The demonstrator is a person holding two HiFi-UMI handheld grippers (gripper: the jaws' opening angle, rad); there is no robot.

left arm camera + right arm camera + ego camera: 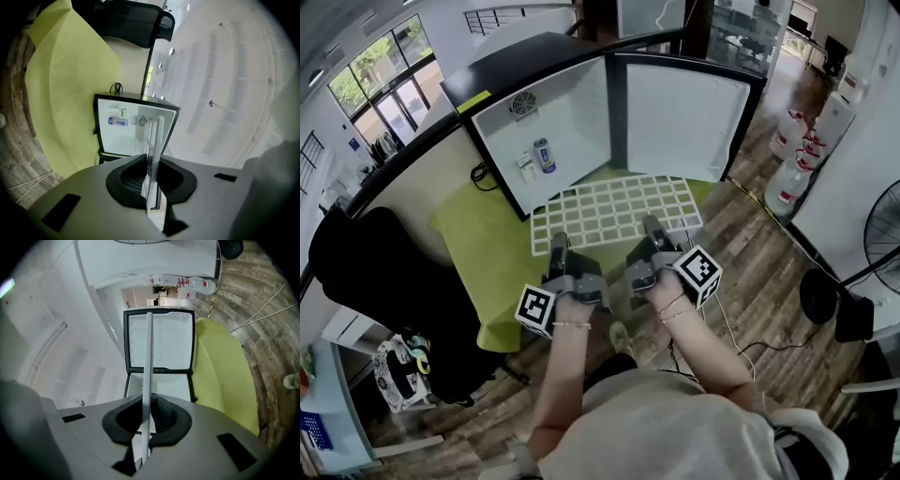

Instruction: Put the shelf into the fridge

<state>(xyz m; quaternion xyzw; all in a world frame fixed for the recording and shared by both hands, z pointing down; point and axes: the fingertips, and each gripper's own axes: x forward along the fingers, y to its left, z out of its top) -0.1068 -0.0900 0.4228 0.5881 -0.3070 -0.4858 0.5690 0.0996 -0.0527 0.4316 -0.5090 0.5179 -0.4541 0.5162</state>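
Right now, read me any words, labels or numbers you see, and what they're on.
No text is readable.
Can in the fridge: label too small.
Small box beside it: print blurred.
Left marker cube, right marker cube: black-and-white patterns, no words.

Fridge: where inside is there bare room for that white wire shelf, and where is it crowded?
Inside the fridge, the stretch between the can and the open door looks bare. The corner around the can and the small box is crowded. Outside, the green cloth left of the wire shelf is free.
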